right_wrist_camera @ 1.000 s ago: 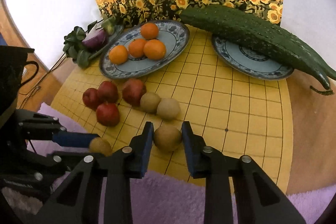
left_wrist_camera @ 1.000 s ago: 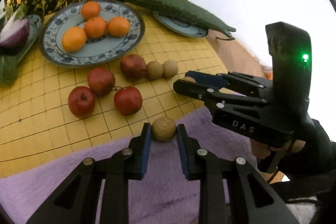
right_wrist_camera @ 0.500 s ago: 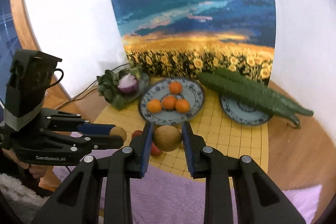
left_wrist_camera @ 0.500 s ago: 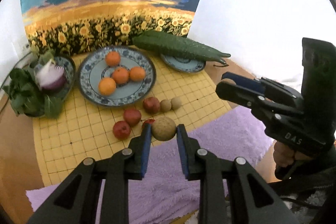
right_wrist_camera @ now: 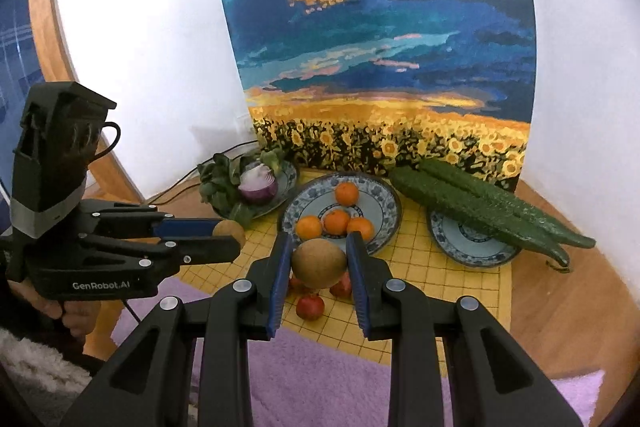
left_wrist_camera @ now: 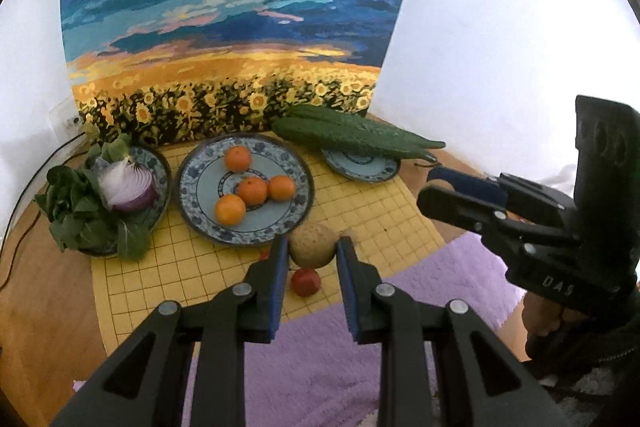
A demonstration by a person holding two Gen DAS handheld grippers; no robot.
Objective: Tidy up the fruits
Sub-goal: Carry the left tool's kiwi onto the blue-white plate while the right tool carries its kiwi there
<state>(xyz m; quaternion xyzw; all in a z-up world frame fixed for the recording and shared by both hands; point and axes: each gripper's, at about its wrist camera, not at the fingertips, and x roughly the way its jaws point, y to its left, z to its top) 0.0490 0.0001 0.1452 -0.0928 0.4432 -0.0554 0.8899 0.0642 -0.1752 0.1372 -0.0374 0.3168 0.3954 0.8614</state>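
Holding one brown fruit apiece, we have both tongs clamped narrow and raised above the yellow mat (left_wrist_camera: 372, 211). Left to right: the left gripper (left_wrist_camera: 313, 251) pinches a brown fruit (left_wrist_camera: 313, 245) and the right gripper (right_wrist_camera: 318, 261) pinches its own brown fruit (right_wrist_camera: 319, 263). Each round fruit is caught only at its sides between flat blue pads (right_wrist_camera: 280, 267), so we judge that a tilt or jolt could let it roll out onto the plate of oranges (right_wrist_camera: 380, 205) or the red fruits (right_wrist_camera: 310, 307) below. Our fingers hide most of the red fruits; how many lie there we cannot tell.
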